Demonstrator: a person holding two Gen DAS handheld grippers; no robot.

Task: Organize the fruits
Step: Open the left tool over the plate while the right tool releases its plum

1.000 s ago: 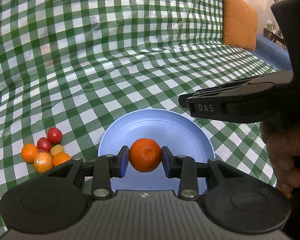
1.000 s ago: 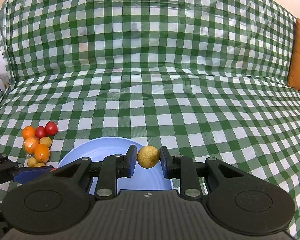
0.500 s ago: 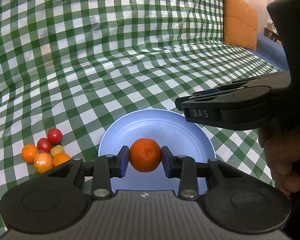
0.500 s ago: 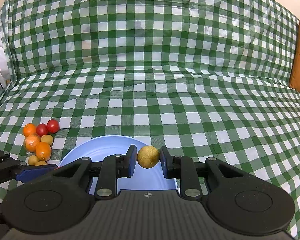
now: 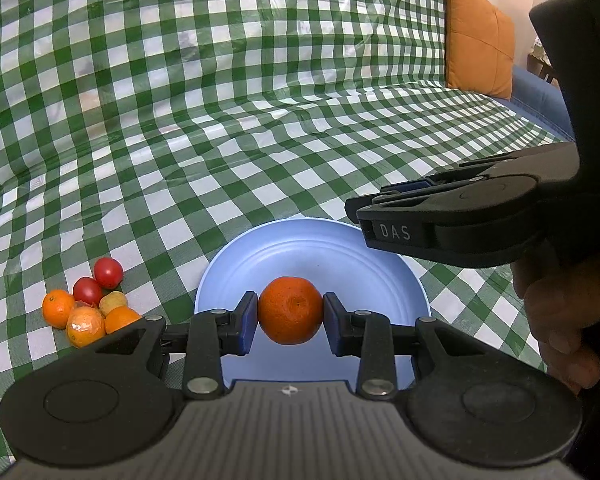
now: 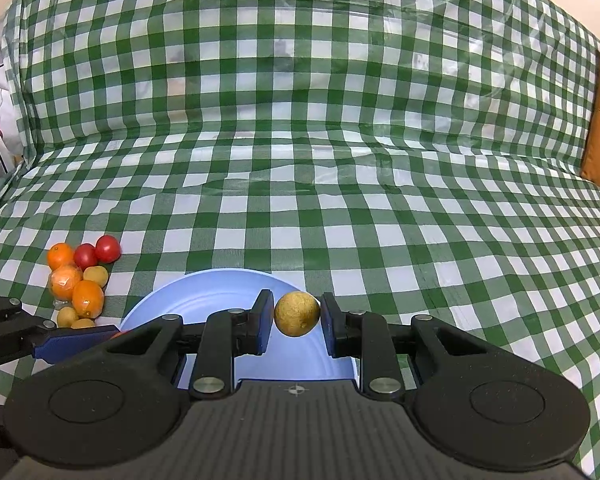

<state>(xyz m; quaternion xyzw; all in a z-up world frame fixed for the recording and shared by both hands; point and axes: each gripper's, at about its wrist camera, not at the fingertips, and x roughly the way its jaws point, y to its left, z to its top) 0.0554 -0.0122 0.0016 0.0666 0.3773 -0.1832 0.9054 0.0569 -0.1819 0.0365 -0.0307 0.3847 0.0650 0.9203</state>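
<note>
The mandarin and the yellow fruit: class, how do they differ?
The mandarin is deep orange; the yellow fruit is dull yellow-brown. The mandarin fills the gap of the left hand-held gripper; the yellow fruit looks smaller in the right hand-held gripper. Both are clamped above the blue plate.

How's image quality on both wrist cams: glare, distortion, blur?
Left wrist: sharp on the tangerine clamped by the left gripper; fisheye bends the checked cloth, with soft sheen on its plastic. Right wrist: same curvature, glare streaks on the cloth upper right, dark vignette at the corners; the yellow-brown fruit in the right gripper is crisp. No motion blur in either.
</note>
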